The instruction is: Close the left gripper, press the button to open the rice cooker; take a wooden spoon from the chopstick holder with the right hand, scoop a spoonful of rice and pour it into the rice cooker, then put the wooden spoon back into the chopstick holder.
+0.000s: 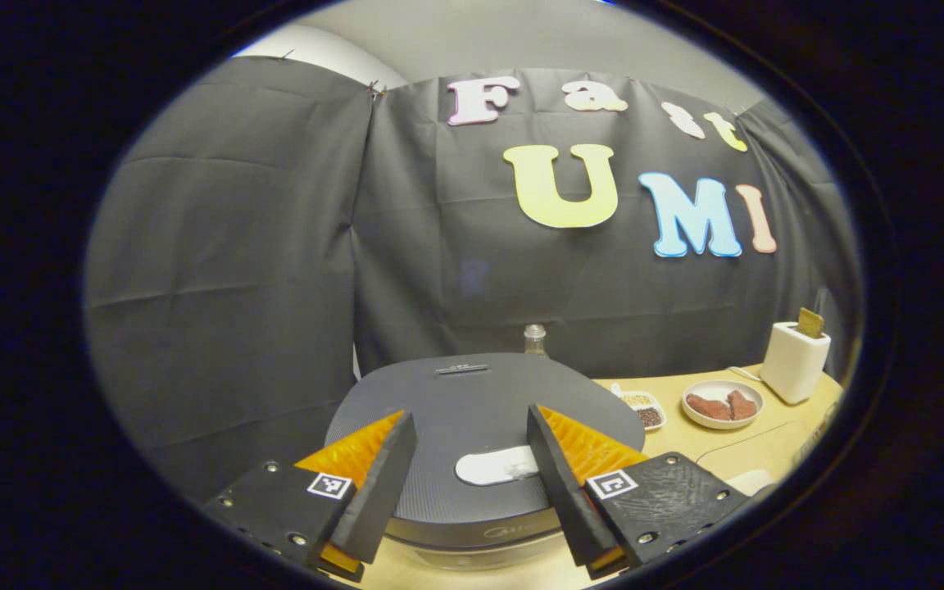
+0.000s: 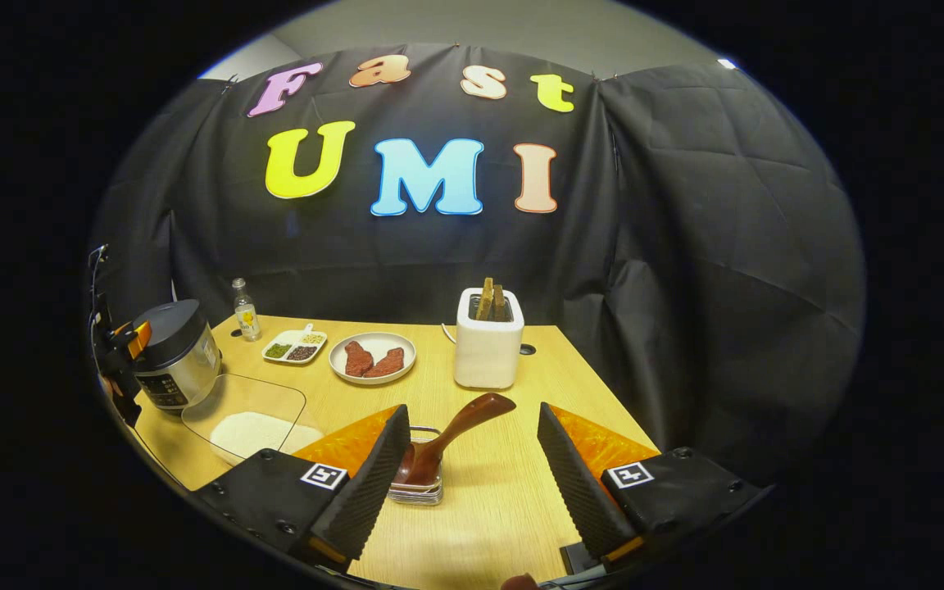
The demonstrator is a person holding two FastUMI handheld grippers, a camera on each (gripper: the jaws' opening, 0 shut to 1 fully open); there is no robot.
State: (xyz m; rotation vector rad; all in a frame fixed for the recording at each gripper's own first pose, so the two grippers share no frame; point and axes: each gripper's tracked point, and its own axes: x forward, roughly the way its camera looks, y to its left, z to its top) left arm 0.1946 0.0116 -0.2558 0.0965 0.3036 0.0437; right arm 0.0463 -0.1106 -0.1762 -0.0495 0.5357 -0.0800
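Left gripper (image 1: 472, 459) wide open, empty, over closed cooker (image 1: 472, 410) lid, button (image 1: 495, 465) between fingers. Right gripper (image 2: 472, 467) wide open, empty; spoon (image 2: 449, 434) just beyond, holder (image 2: 487, 348) farther.

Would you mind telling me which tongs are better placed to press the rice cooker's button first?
Left. The left tongs hover open right over the rice cooker lid, bracketing its white button. The right tongs face the wooden spoon instead.

A wooden table (image 2: 513, 385) carries a white holder (image 2: 486, 351). Left of the holder sit a plate (image 2: 373, 357), divided dish (image 2: 295, 347), bottle (image 2: 246, 310), rice cooker (image 2: 173, 352) and rice tray (image 2: 247, 418); a spoon rest (image 2: 420, 483) lies in front.
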